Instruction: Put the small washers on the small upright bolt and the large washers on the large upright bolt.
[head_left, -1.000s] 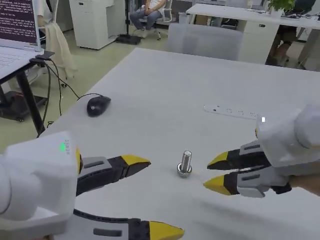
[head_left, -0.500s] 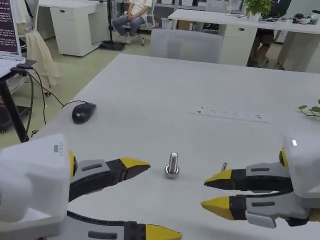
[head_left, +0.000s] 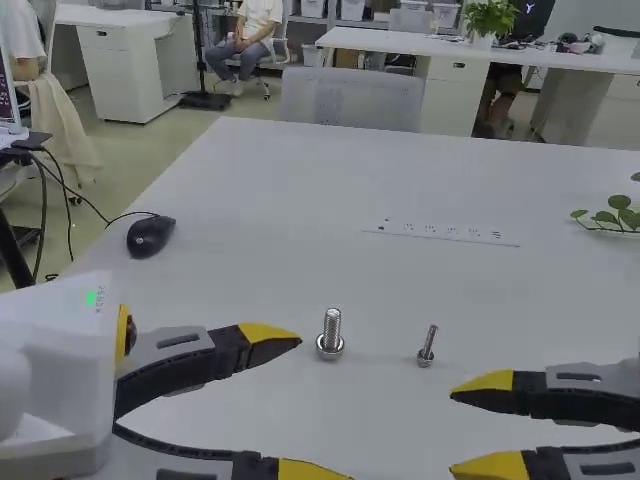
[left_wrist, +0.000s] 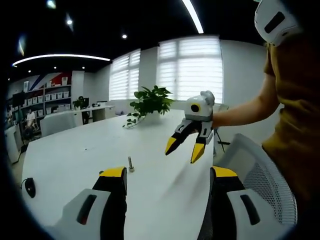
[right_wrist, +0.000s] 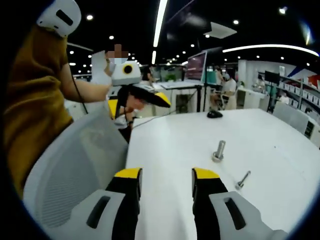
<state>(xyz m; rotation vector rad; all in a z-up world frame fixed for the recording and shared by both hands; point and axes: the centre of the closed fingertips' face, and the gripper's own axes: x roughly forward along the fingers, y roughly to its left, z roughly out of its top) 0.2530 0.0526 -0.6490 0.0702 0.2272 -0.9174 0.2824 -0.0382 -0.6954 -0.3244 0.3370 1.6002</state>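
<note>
left gripper (head_left: 290, 405): low at the near left of the head view, fingers spread wide with nothing between them, yellow tips pointing right across the table (head_left: 300, 190). In the right gripper view, the left gripper (right_wrist: 139, 104) hangs near the table's near edge, in front of the person (right_wrist: 35, 95) in a mustard shirt.
right gripper (head_left: 480, 425): low at the near right of the head view, fingers apart and empty, tips pointing left. In the left gripper view, the right gripper (left_wrist: 182, 152) is raised above the table top, its two yellow tips parted.
large bolt (head_left: 331, 333): stands upright, head down, on the bare table, just right of the left gripper's far fingertip and not touching it. In the right gripper view the large bolt (right_wrist: 219, 150) rises beyond the right-hand jaw.
small bolt (head_left: 427, 345): upright on the table, right of the large bolt with clear table between them, and a little farther out than the right gripper's tips. The left gripper view shows the small bolt (left_wrist: 130, 164) just past the left-hand jaw.
mouse (head_left: 150, 233): black, on the far left of the table, well apart from both bolts.
power strip (head_left: 440, 232): white, lying flat across the table beyond the bolts.
plant (head_left: 610, 215): green leaves at the right table edge.
chair (head_left: 350, 97): grey back, at the table's far edge.
</note>
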